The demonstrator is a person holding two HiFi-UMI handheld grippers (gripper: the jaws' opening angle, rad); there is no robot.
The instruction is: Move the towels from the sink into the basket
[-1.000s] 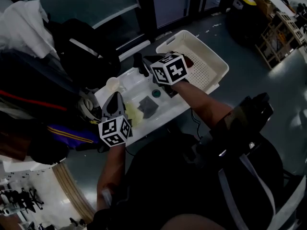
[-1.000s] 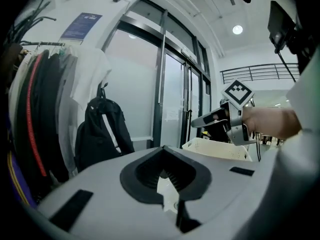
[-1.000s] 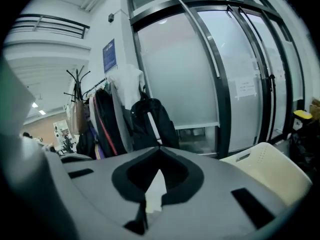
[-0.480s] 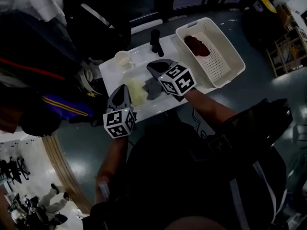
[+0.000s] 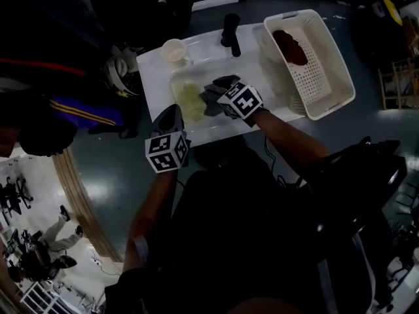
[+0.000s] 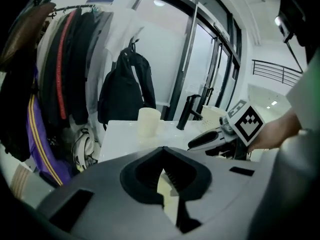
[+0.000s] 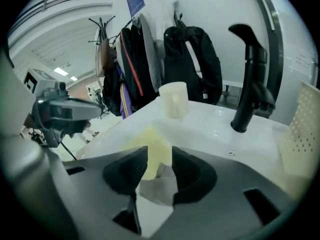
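**Towels.** The grey crumpled cloth towel (image 5: 211,98) lies in the white rectangular sink (image 5: 245,74), just beside the pale yellow cloth towel (image 5: 188,101).

**Claws.** Your right claw (image 5: 221,84) hangs just above the grey towel. Its jaws are partway apart and hold nothing. The right gripper view shows both towels through the gap, with the pads clear of them. Your left claw (image 5: 171,115) waits by the sink's near rim, empty, with its jaws drawn together at the tips.

**Surroundings.** The white perforated plastic basket (image 5: 330,77) stands at the right end of the white counter (image 5: 154,77). A dark red towel (image 5: 292,47) is already inside it.

**Step in hand, as judged: taking the grey towel.**
- Lower the right claw until its pads straddle a raised fold, not a flat edge.
- Close fully before lifting.
- Keep the yellow towel out of the bite so that one towel comes at a time.
- Clear the sink wall before swinging to the basket.

**Against the frame one second earlier.** The right claw was then over the basket. It now sits low at the sink, and its jaws have just been opening. The left claw has also dropped towards the sink.
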